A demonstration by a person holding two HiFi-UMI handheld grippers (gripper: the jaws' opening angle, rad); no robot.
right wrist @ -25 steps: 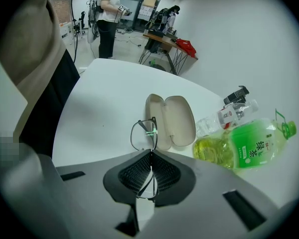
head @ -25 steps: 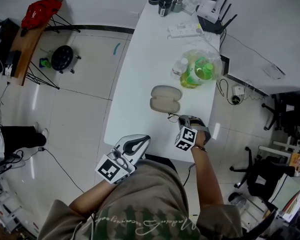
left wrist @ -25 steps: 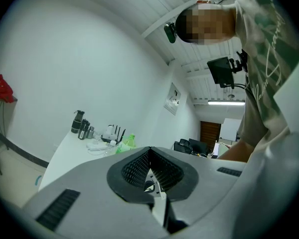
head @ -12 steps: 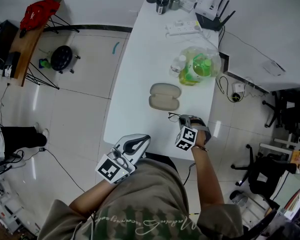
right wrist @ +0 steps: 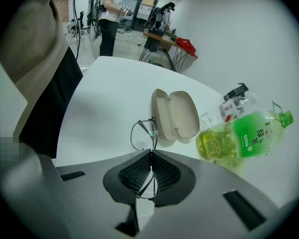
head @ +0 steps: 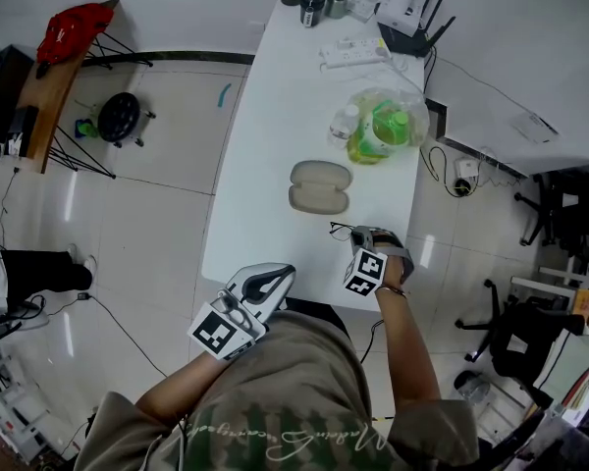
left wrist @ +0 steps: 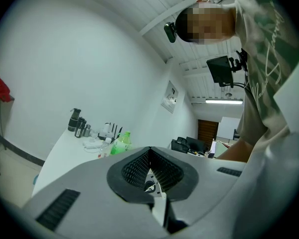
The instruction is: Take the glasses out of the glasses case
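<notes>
The right gripper (right wrist: pixel 150 156) has its fingers pinched on the glasses (right wrist: pixel 142 133), near of the open, empty glasses case (head: pixel 319 186) on the desk (head: pixel 275 106). The left gripper (left wrist: pixel 149 153) fingers are closed on nothing. Removal looks done; next likely comes a gentle set-down.

Office-style lab workroom, by the look of it. Long white table (head: pixel 275 145) on glossy pale floor tiles (head: pixel 157 224); Wi-Fi router (head: pixel 398 10) and power strip (head: pixel 353 54) at its far end. Black swivel chairs (head: pixel 515 337) and trailing cables (head: pixel 437 170) right of the table; wooden bench (head: pixel 39 86) with a red bag (head: pixel 71 23) to its left.
</notes>
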